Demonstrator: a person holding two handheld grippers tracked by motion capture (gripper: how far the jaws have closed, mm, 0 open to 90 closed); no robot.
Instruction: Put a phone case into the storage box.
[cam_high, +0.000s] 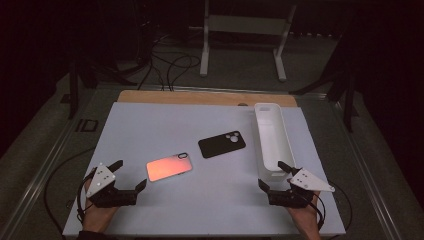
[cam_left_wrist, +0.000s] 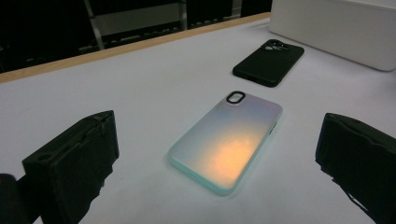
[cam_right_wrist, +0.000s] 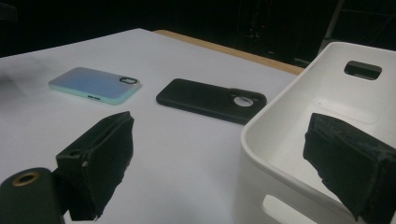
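- Lying flat on the white table top (cam_high: 150, 130), the shiny phone case (cam_high: 169, 167) rested camera-hole end away from the person, glowing orange in the high view and pale blue-green at its rim in the left gripper view.
- The left gripper (cam_high: 131, 174) sat just beside that case, near the table's front left; its 2 jaws stood wide apart with nothing between them, and the case lay ahead of the gap, untouched.
- A black phone case (cam_high: 222, 144) lay flat farther back and to the right of the shiny one, apart from it, its round camera cut-outs toward the far right.
- A long white bin (cam_high: 287, 145) stood along the table's right side, close beside the black case but not touching it.
- The right gripper (cam_high: 274, 175) hovered at the bin's near end, jaws released and holding nothing; in the right gripper view 1 jaw hung over the bin's inside and the other outside its wall.
- A person's hands held both grippers from the bottom edge.
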